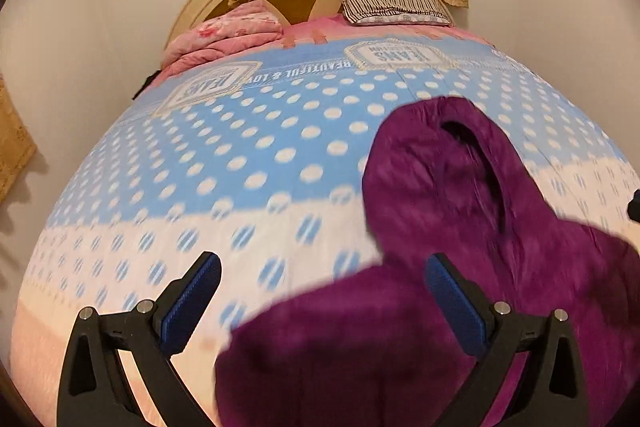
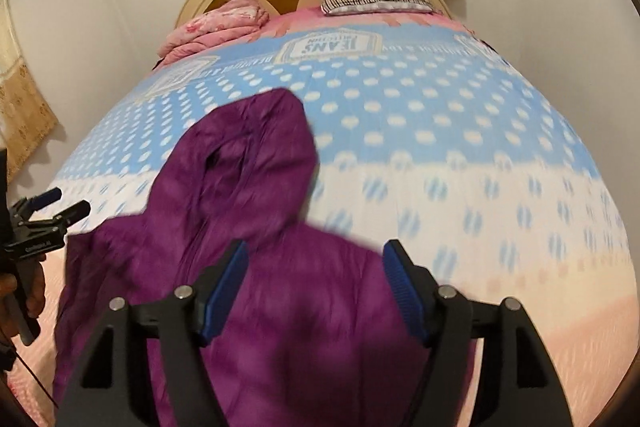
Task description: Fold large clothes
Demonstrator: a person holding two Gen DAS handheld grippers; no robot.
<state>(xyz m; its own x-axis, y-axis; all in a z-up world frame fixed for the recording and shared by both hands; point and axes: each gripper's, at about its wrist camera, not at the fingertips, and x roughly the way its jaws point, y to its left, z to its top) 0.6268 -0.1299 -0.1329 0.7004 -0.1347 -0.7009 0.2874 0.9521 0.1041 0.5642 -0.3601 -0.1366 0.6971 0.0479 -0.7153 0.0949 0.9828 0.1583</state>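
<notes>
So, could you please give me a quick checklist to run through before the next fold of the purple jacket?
1. Left gripper free of cloth: ok, jaws open, nothing between the pads.
2. Right gripper free of cloth: ok, jaws apart above the fabric.
3. Purple jacket lying on the bedspread: ok, hood towards the headboard.
4. Jacket laid flat: cannot tell, picture blurred, near part hidden.
5. Room to fold: ok, pillow and pink blanket lie far off at the headboard.

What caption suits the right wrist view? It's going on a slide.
Open right gripper above a purple hooded jacket lying on a polka-dot bedspread.
</notes>
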